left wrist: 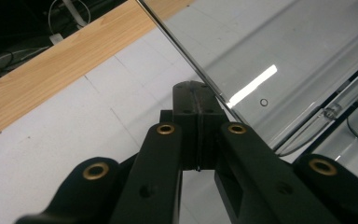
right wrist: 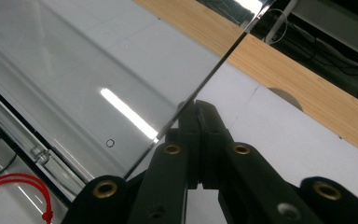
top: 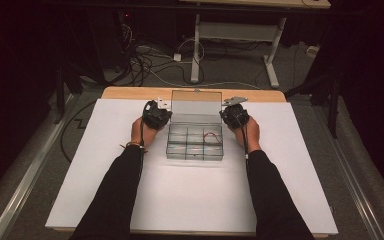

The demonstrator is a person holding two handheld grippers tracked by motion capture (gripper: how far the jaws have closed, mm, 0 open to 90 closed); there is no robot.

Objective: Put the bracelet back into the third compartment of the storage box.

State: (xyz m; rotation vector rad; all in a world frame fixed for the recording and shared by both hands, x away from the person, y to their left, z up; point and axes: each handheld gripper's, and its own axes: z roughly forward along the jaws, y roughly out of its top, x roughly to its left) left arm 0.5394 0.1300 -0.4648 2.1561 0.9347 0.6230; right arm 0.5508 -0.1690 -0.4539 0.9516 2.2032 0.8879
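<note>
At the left of the high view, the left gripper [top: 156,116] sits beside the left edge of the raised lid [top: 196,105] of a clear compartment box [top: 195,142], which rests in the middle of the white sheet on the desk [top: 105,200]. In the left gripper view its fingers [left wrist: 196,112] are pressed together with nothing between them, their tips touching or just short of the lid's side edge [left wrist: 186,51], which runs up and away from them. The lid stands upright along the box's far side, its long axis running across the desk from one gripper to the other. A red cord [top: 211,136] lies in a right-hand compartment. On the right, the right gripper [top: 235,116] mirrors this: its fingers [right wrist: 200,121] are likewise closed on nothing, tips at the lid's other side edge [right wrist: 214,70]. Both hands look equally near, so swinging the lid probably falls to both at once.
</note>
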